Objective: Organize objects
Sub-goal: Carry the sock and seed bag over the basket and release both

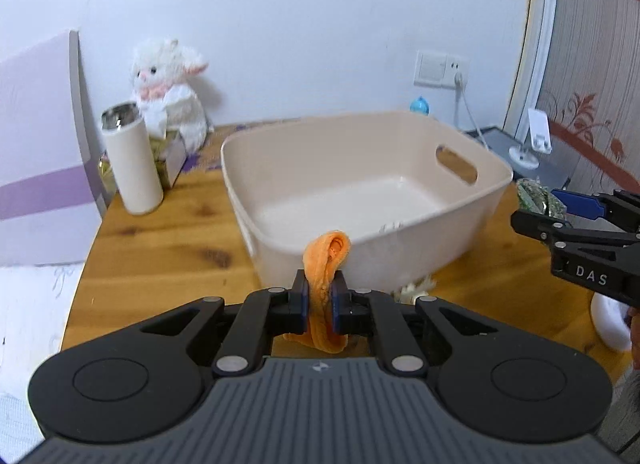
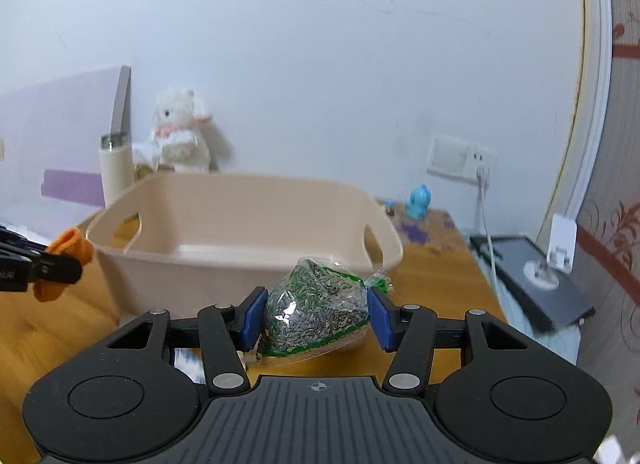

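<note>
A beige plastic bin (image 1: 360,168) with handle cut-outs stands on the wooden table; it also shows in the right wrist view (image 2: 240,224). My left gripper (image 1: 320,296) is shut on an orange cloth (image 1: 326,260), held just in front of the bin's near wall. The cloth also shows at the left of the right wrist view (image 2: 70,248). My right gripper (image 2: 316,314) is shut on a clear bag of green and grey seeds (image 2: 316,304), held in front of the bin's right end. The right gripper and bag (image 1: 536,194) show at the right edge of the left wrist view.
A white tumbler (image 1: 132,160), a white plush lamb (image 1: 168,88) and a small box stand at the table's back left. A blue figurine (image 2: 418,202), a wall socket with a cable (image 2: 460,158) and a tablet with a phone stand (image 2: 536,276) are at the right.
</note>
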